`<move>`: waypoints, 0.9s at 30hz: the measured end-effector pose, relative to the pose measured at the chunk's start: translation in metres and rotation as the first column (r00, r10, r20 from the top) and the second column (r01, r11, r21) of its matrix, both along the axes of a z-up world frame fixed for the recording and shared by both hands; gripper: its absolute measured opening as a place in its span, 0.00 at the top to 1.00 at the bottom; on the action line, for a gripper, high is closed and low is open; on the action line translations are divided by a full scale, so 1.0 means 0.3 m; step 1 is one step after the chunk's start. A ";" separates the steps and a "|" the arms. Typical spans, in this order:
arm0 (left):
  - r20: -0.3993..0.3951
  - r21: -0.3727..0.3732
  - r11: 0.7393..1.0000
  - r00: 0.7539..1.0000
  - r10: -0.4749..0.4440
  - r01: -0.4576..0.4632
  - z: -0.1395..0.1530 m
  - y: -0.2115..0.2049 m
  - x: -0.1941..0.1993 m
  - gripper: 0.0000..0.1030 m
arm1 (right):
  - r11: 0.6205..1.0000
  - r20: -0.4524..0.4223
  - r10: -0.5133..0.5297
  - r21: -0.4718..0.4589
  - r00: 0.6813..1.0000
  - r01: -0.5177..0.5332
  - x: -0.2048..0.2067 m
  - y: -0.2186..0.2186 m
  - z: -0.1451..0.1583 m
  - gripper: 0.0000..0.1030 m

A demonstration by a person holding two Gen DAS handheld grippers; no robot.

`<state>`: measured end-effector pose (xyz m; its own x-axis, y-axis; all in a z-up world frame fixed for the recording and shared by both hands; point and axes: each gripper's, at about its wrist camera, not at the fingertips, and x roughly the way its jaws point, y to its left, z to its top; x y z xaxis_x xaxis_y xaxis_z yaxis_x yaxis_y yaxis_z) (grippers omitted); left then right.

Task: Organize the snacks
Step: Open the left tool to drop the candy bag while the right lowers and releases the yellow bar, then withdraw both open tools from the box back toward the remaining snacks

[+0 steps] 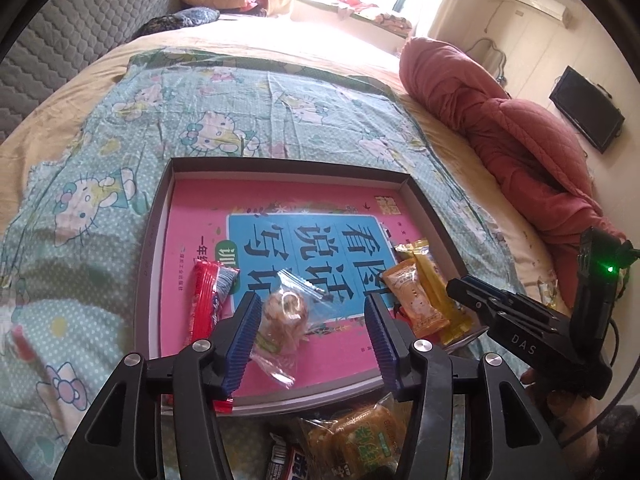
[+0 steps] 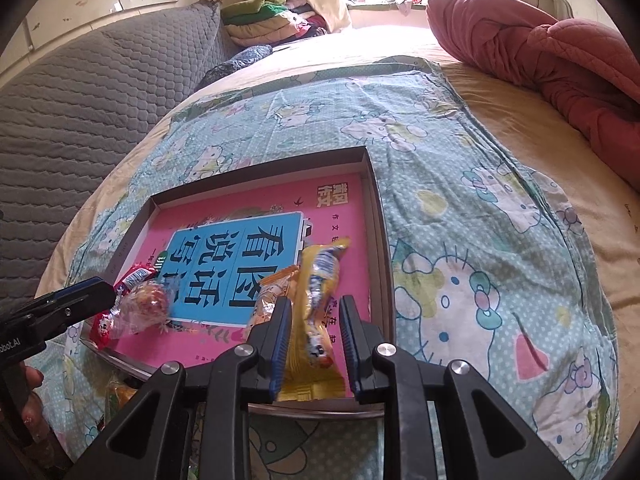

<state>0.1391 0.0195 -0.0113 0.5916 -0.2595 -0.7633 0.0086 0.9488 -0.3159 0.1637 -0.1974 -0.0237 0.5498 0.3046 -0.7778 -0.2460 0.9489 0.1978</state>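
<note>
A shallow tray (image 1: 280,164) on the bed holds a pink book (image 1: 200,220) with snacks on it. My left gripper (image 1: 312,320) is open over a clear bag with a round pastry (image 1: 284,312). The bag lies on the book close to the left pad. A red packet (image 1: 208,300) lies to its left. My right gripper (image 2: 316,320) is shut on a long yellow packet (image 2: 320,280) that runs between its pads and rests in the tray (image 2: 260,168). An orange packet (image 2: 272,300) lies against the yellow one.
Several wrapped snacks (image 1: 360,436) and a dark packet (image 1: 288,460) lie on the cartoon-cat sheet (image 1: 120,140) in front of the tray. A red quilt (image 1: 500,120) is bundled at the right. A grey padded headboard (image 2: 80,120) runs along the left.
</note>
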 end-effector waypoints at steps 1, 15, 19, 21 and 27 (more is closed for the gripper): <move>0.003 -0.001 1.000 1.000 0.005 -0.005 0.006 0.005 -0.004 0.43 | 1.000 0.003 0.003 0.003 1.000 -0.003 -0.002 0.000 0.005 0.76; 0.026 0.025 0.998 0.998 0.059 -0.059 0.071 0.075 -0.070 0.37 | 0.989 0.103 0.108 0.088 0.989 -0.118 -0.080 0.019 0.106 0.60; 0.039 0.033 0.997 0.997 0.068 -0.070 0.096 0.088 -0.090 0.34 | 0.984 0.125 0.136 0.098 0.983 -0.148 -0.109 0.030 0.127 0.55; 0.041 0.046 0.996 0.997 0.069 -0.071 0.108 0.087 -0.097 0.33 | 0.983 0.133 0.141 0.097 0.981 -0.155 -0.127 0.028 0.134 0.53; 0.048 0.071 0.995 0.996 0.073 -0.076 0.139 0.091 -0.124 0.31 | 0.980 0.137 0.167 0.086 0.976 -0.180 -0.176 0.027 0.147 0.51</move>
